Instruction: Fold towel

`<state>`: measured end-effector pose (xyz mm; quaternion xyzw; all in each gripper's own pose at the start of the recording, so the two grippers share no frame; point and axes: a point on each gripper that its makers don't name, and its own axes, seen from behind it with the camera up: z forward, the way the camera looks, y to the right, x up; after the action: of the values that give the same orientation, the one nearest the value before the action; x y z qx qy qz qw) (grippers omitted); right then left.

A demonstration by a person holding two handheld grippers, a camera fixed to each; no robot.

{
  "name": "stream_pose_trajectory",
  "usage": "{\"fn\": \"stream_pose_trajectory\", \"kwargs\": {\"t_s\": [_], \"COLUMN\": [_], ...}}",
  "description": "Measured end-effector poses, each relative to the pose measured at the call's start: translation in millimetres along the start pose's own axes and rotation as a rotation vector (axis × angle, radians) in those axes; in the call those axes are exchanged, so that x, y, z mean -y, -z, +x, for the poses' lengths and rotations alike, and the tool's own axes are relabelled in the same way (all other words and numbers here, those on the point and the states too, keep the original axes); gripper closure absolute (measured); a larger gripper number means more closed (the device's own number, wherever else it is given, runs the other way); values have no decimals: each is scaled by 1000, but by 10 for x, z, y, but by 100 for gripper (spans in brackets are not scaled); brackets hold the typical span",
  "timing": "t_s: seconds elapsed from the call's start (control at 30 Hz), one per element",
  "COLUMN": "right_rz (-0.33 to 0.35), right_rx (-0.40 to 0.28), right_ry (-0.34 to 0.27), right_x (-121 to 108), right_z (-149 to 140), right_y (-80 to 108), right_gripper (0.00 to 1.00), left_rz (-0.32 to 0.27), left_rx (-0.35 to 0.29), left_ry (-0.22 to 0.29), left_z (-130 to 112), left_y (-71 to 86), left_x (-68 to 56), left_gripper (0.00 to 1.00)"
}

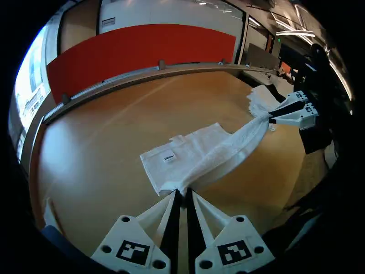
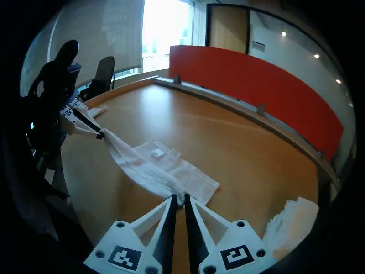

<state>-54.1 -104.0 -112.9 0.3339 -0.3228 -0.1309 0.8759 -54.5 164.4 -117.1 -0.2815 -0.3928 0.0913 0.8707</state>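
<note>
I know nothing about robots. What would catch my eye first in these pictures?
A white towel is stretched across a wooden table, one long edge lifted between the left gripper, which pinches one end, and the right gripper, which pinches the other. Behind the table runs a bright red partition. A pile of white cloths sits near the table's edge.

Left gripper (image 1: 182, 194) sat at 6 o'clock, right gripper (image 1: 272, 120) at 3 o'clock, both clamped on the towel (image 1: 200, 153)
</note>
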Motion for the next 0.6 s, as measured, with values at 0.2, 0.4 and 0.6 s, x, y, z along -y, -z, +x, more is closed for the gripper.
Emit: {"fn": "stream_pose_trajectory", "kwargs": {"t_s": [0.2, 0.4, 0.6], "right_rz": [6, 12, 9], "right_rx": [17, 34, 57], "right_ry": [4, -8, -35], "right_x": [-72, -146, -238], "right_z": [-28, -44, -105], "right_y": [-133, -303, -470], "right_gripper": [87, 87, 87], "left_rz": [9, 29, 40], "left_rx": [23, 57, 79], "left_ry": [14, 30, 3], "left_z": [6, -1, 25], "left_y": [-165, -371, -570], "left_x": [97, 238, 323], "left_gripper": [91, 90, 90]}}
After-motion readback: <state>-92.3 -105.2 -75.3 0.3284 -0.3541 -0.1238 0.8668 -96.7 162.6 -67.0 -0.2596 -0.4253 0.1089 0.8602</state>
